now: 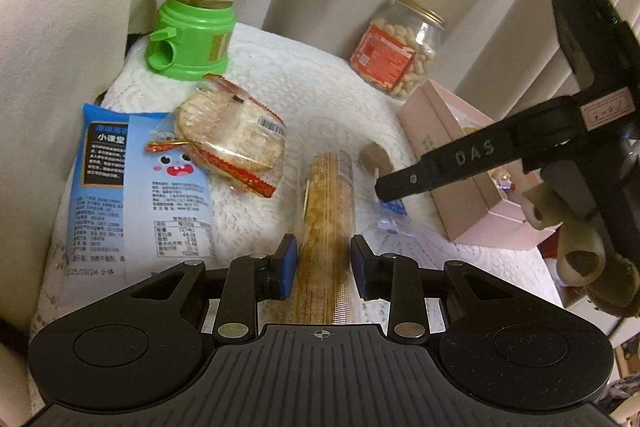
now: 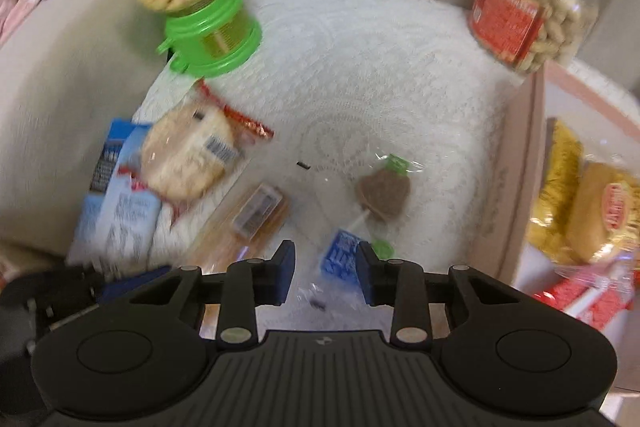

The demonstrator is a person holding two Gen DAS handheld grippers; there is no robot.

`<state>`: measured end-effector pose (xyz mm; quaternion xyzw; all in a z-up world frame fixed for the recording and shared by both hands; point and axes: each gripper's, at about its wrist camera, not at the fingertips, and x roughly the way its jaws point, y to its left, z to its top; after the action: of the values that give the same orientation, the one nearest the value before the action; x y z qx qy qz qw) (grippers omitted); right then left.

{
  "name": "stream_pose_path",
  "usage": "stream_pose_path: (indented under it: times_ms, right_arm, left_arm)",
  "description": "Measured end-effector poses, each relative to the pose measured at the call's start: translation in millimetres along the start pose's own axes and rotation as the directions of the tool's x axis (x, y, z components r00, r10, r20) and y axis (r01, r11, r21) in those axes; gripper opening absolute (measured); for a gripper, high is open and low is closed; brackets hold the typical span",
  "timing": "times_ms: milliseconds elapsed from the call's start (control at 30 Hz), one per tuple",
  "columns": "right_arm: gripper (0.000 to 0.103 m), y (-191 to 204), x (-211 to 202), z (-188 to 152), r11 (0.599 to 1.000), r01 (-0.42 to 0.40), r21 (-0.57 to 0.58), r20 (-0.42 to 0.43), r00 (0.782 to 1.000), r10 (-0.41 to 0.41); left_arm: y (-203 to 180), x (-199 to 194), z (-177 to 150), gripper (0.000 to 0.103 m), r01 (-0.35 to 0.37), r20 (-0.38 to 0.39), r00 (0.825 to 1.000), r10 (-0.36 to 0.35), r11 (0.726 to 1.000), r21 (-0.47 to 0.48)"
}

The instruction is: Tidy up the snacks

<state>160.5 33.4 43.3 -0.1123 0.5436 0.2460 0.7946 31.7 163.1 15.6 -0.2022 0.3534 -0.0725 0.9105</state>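
The left gripper (image 1: 324, 261) has its fingers apart around a long clear sleeve of crackers (image 1: 328, 223) lying mid-bench (image 1: 320, 83), not yet clamped. Squeezing hard could crush the brittle crackers. The right gripper (image 2: 326, 275) hovers with fingers apart, holding nothing, above a blue wrapped candy (image 2: 340, 259).

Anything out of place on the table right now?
Nothing spilled or damaged. The rice cracker pack lies askew, overlapping the blue snack bag. The lollipop and small blue candy lie loose beside the pink box. The left gripper straddles the long cracker sleeve.
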Motion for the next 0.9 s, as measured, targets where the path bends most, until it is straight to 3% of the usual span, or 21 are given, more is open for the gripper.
stream_pose_path:
  times_ms: [67, 167, 333, 433, 500, 533, 800, 900]
  right_arm:
    - [0.043, -5.9, -2.0, 2.7, 0.998, 0.001, 0.065, 0.021, 1.000, -0.003]
    - [0.043, -15.9, 7.7, 12.7, 0.991, 0.026, 0.128, 0.039, 0.999, -0.031]
    - [0.053, -22.3, 42.3, 27.3, 0.977, 0.117, 0.181, -0.017, 0.993, -0.116]
    - [0.055, -19.5, 46.2, 31.3, 0.974, 0.128, 0.189, -0.006, 0.992, -0.129]
    - [0.047, -19.3, 43.8, 30.0, 0.975, 0.108, 0.194, -0.002, 0.994, -0.109]
    - [0.036, -18.9, 40.4, 28.6, 0.977, 0.094, 0.190, -0.001, 0.995, -0.095]
    - [0.034, 0.5, -26.5, 8.6, 0.990, -0.030, 0.135, 0.112, 0.994, 0.014]
    - [0.034, 6.3, -46.7, -4.0, 0.995, -0.042, 0.092, 0.129, 0.991, 0.030]
  left_arm:
    - [-2.9, 0.0, -0.5, 0.034, -0.016, 0.004, 1.000, 0.015, 1.000, 0.011]
    - [-6.2, 0.8, -1.5, 0.034, -0.034, 0.008, 0.999, 0.034, 0.999, 0.031]
    - [-7.6, 0.5, -3.4, 0.035, -0.039, 0.010, 0.999, 0.038, 0.998, 0.046]
    - [-5.5, 0.8, -3.9, 0.036, -0.032, 0.013, 0.999, 0.032, 0.999, 0.037]
    - [-5.1, -0.4, -4.4, 0.036, -0.028, 0.014, 1.000, 0.028, 0.999, 0.034]
    - [-5.0, -0.7, -4.6, 0.036, -0.027, 0.014, 1.000, 0.027, 0.999, 0.032]
    - [-8.1, -2.6, -4.5, 0.034, -0.027, 0.007, 1.000, 0.027, 0.999, 0.021]
    - [-15.1, -3.5, -6.4, 0.033, 0.014, -0.015, 1.000, -0.013, 0.999, 0.040]
